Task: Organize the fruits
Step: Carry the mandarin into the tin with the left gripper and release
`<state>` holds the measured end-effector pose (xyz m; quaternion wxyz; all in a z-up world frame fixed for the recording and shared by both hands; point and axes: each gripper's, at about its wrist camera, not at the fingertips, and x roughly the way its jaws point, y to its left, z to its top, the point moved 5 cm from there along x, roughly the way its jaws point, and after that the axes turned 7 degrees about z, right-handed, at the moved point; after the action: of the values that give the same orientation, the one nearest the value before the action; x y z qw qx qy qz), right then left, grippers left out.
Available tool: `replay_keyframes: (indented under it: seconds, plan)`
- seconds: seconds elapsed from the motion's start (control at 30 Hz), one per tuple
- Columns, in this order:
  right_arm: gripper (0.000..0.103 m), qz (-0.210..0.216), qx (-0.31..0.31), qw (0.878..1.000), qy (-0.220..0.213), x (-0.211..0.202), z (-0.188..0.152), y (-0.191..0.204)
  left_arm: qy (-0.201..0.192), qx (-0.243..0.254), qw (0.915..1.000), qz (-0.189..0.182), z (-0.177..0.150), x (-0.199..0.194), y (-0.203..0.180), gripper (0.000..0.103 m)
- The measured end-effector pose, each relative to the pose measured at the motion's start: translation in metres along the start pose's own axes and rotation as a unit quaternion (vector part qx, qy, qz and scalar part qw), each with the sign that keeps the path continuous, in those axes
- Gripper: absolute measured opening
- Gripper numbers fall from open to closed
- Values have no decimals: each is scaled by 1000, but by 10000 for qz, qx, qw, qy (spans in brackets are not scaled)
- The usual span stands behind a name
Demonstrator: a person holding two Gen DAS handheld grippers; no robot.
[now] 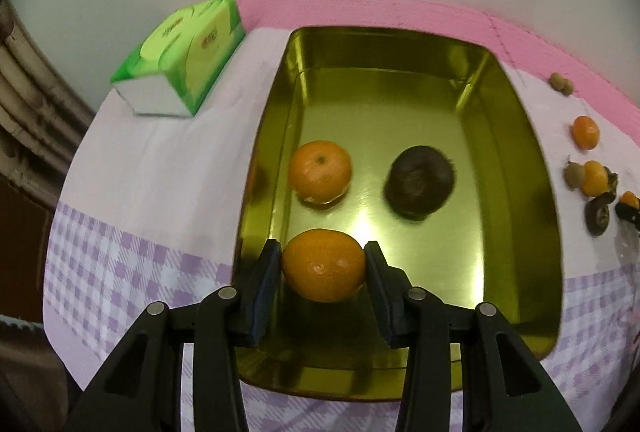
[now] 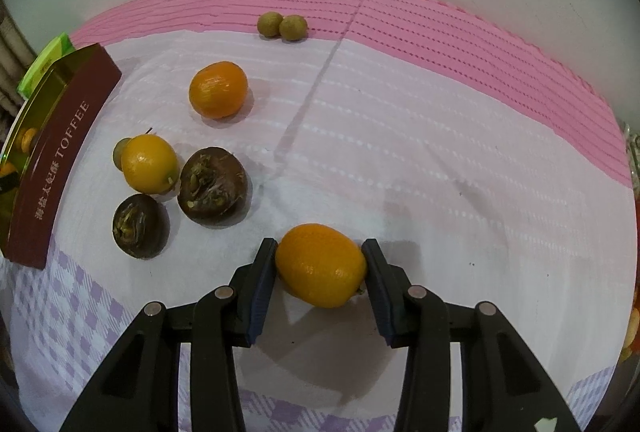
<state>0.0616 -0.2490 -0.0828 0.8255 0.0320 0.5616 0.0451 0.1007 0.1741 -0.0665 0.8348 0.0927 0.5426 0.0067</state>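
Left gripper (image 1: 324,252): both pads pinch an orange citrus fruit (image 1: 323,265), held over the near half of a gold tin tray (image 1: 520,160). Whether the fruit touches the tray floor cannot be told.

Tray contents: a mandarin (image 1: 320,171) toward the tray's left wall and a dark brown round fruit (image 1: 420,181) toward its right wall, apart from each other, both beyond the gripped fruit. The dark fruit appears blurred.

The tray sits on a cloth (image 1: 160,160), white with a lilac check along the near edge and a pink band along the far edge. A green tissue pack (image 1: 182,62) lies near the cloth's far left corner, beside the tray.

Right gripper (image 2: 319,252): jaws closed against the sides of a second orange fruit (image 2: 321,265), low over bare white cloth.

To the right of the tray's maroon side wall, lettered "TOFFEE" (image 2: 60,152), loose fruit lies on the cloth: two dark halved fruits (image 2: 212,184), a yellow-orange citrus (image 2: 149,163) touching one of them, another orange citrus (image 2: 218,89) farther back, and two small brown-green round fruits (image 2: 282,25) touching each other at the pink band.
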Motion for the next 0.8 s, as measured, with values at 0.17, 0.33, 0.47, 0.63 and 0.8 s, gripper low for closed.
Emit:
replay_keyframes:
  seconds: [0.17, 0.33, 0.47, 0.63, 0.8]
  plan:
    - [39, -94, 86, 9999, 1, 4, 7, 3, -4, 139, 9999, 58, -2, 7, -4, 43]
    - [39, -60, 97, 9998, -151, -1, 15, 20, -107, 124, 9998, 104, 5, 13, -4, 43]
    - [39, 129, -139, 9994, -292, -12, 27, 52, -202, 116, 9996, 180, 11, 16, -6, 44]
    - [39, 650, -640, 9945, -512, -22, 50, 120, -339, 80, 9990, 288, 14, 17, -8, 44]
    - [39, 998, -1103, 9872, -574, -20, 59, 182, -473, -54, 9986, 243, 16, 9, -4, 44]
